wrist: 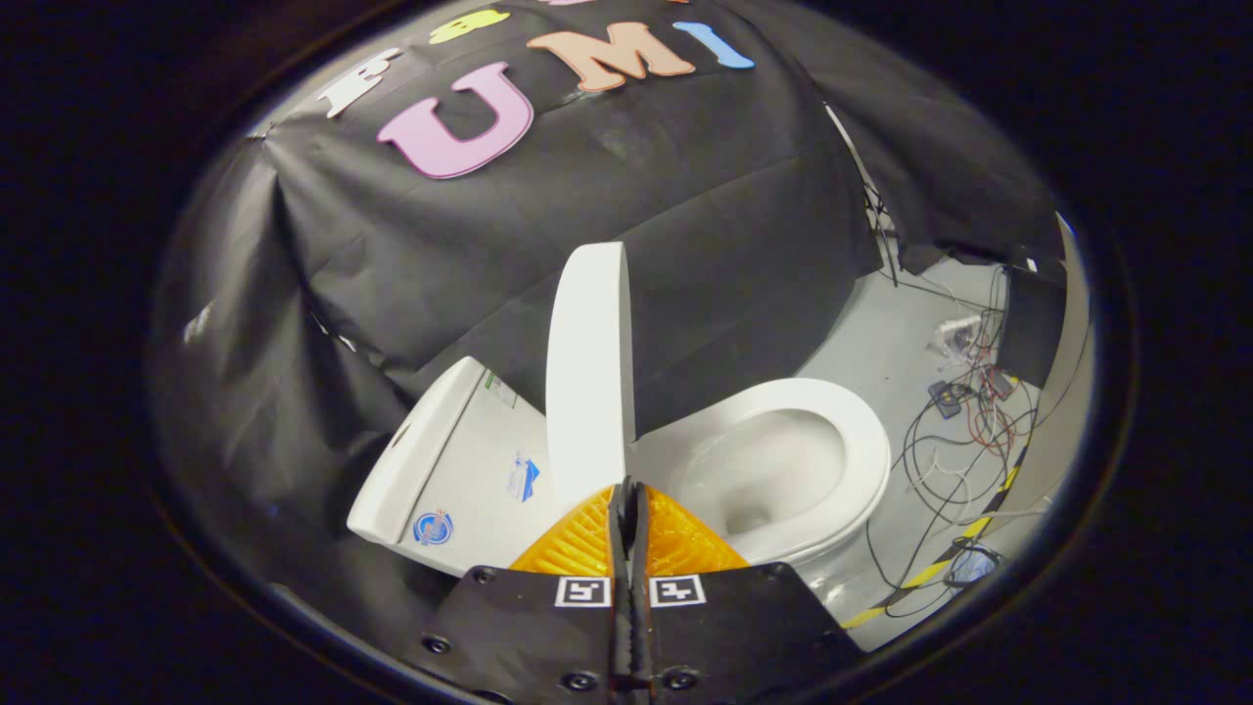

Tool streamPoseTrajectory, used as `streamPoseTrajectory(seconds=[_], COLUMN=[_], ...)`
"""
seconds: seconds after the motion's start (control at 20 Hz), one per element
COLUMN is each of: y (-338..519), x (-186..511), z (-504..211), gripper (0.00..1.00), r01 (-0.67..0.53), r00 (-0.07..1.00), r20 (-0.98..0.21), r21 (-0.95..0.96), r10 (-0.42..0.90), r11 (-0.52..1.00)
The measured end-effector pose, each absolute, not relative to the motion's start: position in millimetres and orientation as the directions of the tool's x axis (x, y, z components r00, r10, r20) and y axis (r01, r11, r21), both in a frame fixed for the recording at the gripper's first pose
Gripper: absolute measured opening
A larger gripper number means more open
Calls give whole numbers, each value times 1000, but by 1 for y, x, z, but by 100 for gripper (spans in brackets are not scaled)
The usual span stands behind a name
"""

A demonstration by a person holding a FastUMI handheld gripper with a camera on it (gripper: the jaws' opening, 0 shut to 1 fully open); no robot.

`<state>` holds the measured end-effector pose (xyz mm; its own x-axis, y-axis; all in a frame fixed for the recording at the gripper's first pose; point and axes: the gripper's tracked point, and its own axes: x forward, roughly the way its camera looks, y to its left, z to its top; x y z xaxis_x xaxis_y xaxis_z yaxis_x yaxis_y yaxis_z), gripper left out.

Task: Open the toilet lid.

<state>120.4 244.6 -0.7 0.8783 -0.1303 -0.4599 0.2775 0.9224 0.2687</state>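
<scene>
A: Item one, largest?
B: Toilet [470,470], tank beside the booth's wall; bowl [773,470] uncovered.
A: The lid?
B: Toilet lid [587,372] stands upright, just beyond your fingers.
A: And the gripper [627,494]?
B: Clenched, orange fingers [578,548] together; seemingly pinching nothing.

Raised lid [587,362] stands just ahead of closed hand-held gripper [627,490]; open bowl [773,470] beside lid, cistern [460,470] opposite.

Grey floor [881,333] — toilet [773,470] stands on it; tangled cables [964,411] beside.
</scene>
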Motion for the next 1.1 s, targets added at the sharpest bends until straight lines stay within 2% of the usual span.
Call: streamPoseTrajectory(seconds=[1.1], y=[378], x=[159], z=[16], gripper=[0], r01=[96], r00=[892], r20=[-447], r21=[32], r10=[-72], r11=[995])
